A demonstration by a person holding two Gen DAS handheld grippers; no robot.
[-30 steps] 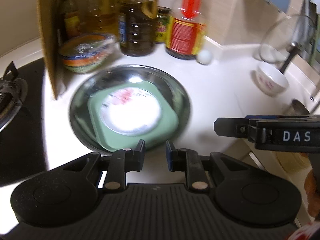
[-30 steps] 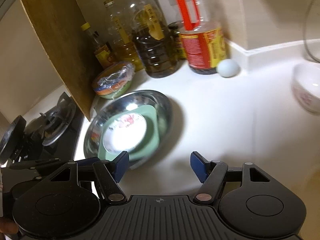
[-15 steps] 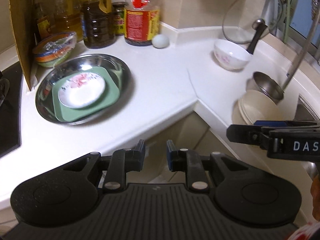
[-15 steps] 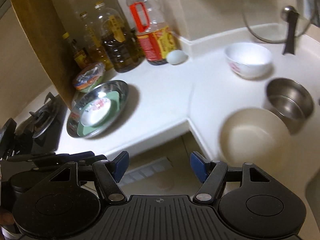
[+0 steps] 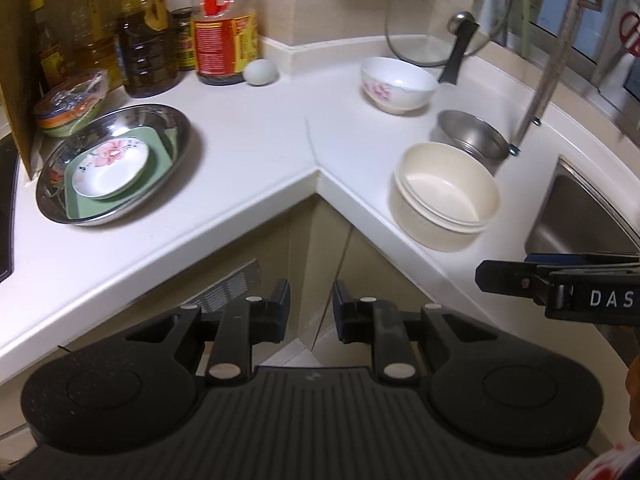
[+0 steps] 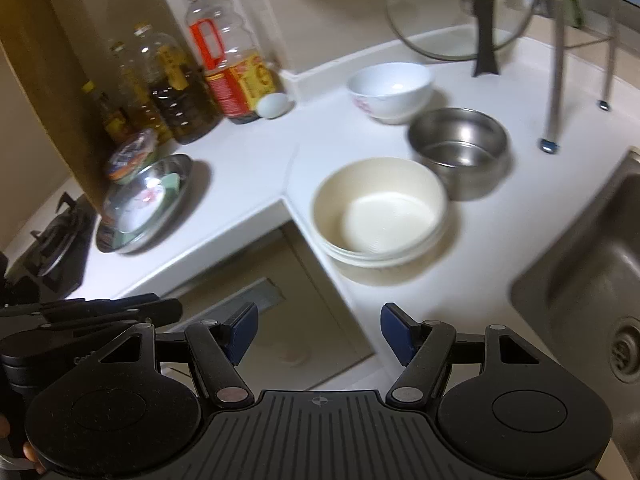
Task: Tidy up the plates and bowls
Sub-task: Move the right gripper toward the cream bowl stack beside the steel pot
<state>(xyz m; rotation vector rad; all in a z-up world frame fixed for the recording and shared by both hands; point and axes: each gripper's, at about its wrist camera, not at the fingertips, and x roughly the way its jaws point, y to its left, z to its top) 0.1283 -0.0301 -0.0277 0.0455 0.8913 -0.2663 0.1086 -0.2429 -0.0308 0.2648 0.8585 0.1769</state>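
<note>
Two hand-held grippers hang empty before the corner of the white counter (image 5: pixel 248 152). At the left of the left wrist view a steel pan (image 5: pixel 116 160) holds a green square plate (image 5: pixel 160 148) with a flowered saucer (image 5: pixel 110 168) on top. At lower centre the left hand-held gripper (image 5: pixel 310 306) shows its jaws nearly together, a narrow gap between them, touching nothing. Right of centre sit a flowered white bowl (image 5: pixel 396 84), a steel bowl (image 5: pixel 472 136) and stacked cream bowls (image 5: pixel 444 196), the steel one just behind the cream stack. In the right wrist view the right hand-held gripper (image 6: pixel 318 334) at lower centre stands with jaws wide apart, clear of the cream bowls above it. A sink (image 6: pixel 580 264) fills the right edge.
</note>
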